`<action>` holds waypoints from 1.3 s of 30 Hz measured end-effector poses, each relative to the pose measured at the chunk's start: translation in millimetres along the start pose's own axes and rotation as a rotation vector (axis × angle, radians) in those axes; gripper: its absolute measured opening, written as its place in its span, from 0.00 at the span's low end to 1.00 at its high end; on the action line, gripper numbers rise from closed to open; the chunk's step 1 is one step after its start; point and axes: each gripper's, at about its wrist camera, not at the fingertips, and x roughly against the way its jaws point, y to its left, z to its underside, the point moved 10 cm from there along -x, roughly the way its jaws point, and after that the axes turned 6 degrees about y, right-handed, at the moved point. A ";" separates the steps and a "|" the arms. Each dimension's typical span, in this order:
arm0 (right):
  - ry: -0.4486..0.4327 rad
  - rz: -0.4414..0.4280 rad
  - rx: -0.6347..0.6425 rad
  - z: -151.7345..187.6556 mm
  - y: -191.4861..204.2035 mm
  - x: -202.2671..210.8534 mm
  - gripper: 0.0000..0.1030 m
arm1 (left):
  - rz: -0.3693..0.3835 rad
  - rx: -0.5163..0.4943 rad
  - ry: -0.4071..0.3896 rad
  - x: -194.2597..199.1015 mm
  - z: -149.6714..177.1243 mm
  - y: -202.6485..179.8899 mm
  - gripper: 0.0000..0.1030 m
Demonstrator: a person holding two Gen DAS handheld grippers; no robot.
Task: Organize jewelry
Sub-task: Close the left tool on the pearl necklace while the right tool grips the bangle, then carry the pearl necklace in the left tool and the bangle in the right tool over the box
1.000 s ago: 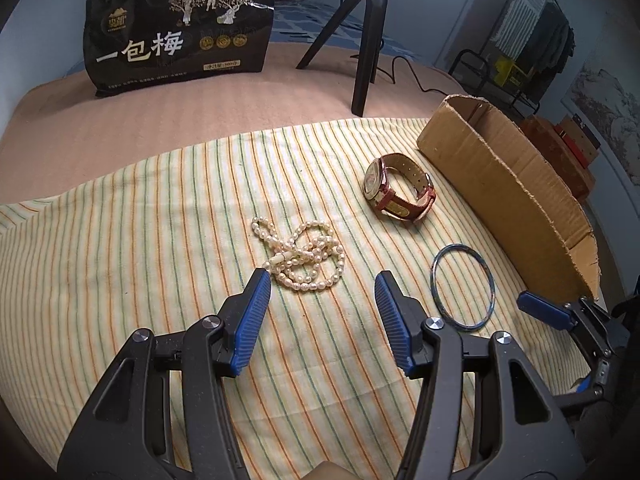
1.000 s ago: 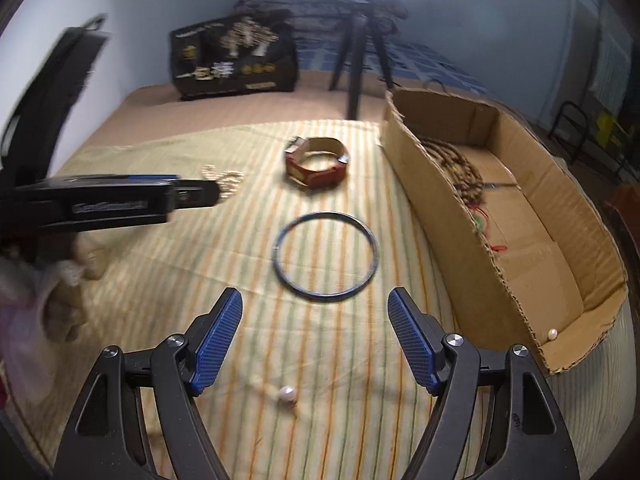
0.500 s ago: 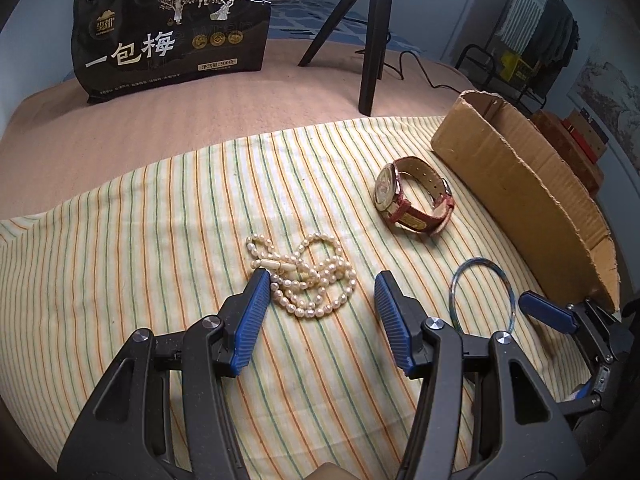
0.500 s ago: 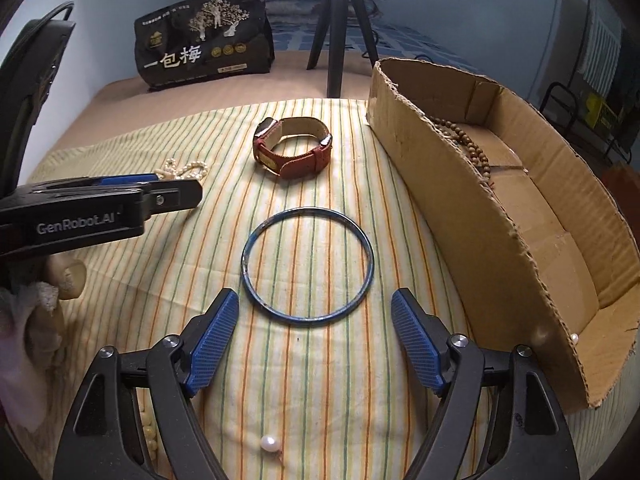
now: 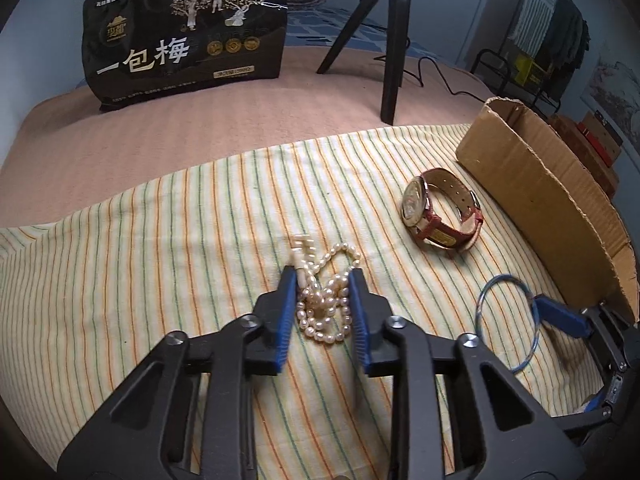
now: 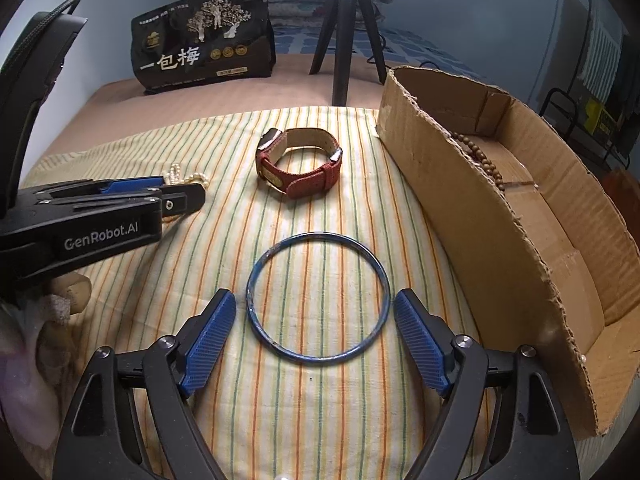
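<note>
Now left gripper [image 5: 323,300] has just closed on pearl necklace [image 5: 322,304] (bunched).

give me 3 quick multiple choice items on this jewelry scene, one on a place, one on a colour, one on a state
1. Where is the string of brown wooden beads?
A. inside the open cardboard box
B. on the striped cloth
C. around the watch

2. What colour is the thin metal bangle?
A. red
B. blue
C. gold

3. How does the left tool stand?
A. wide open above the watch
B. out of view
C. closing in on the white pearl necklace

Key: 1 A, the beads lie along the box's inner wall. 2 B, its ring is blue against the striped cloth. 3 C, its jaws have just been closing and the blue pads flank the bunched pearls.
</note>
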 end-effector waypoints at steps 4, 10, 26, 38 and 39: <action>-0.015 -0.024 0.019 0.7 4.7 3.2 0.70 | 0.009 0.020 0.000 1.1 -0.4 3.7 0.10; -0.022 -0.060 0.031 0.3 8.2 5.2 0.69 | 0.018 0.036 0.012 9.3 2.6 5.0 0.10; -0.084 -0.123 0.054 -3.1 2.8 53.7 0.69 | 0.000 0.049 -0.018 71.2 3.2 -8.8 0.09; -0.130 -0.140 0.022 -8.1 -44.4 103.0 0.69 | 0.024 0.028 -0.063 118.8 -11.1 -52.9 0.09; -0.133 -0.142 0.017 -8.2 -48.7 106.4 0.69 | 0.029 0.026 -0.068 122.7 -12.7 -58.8 0.09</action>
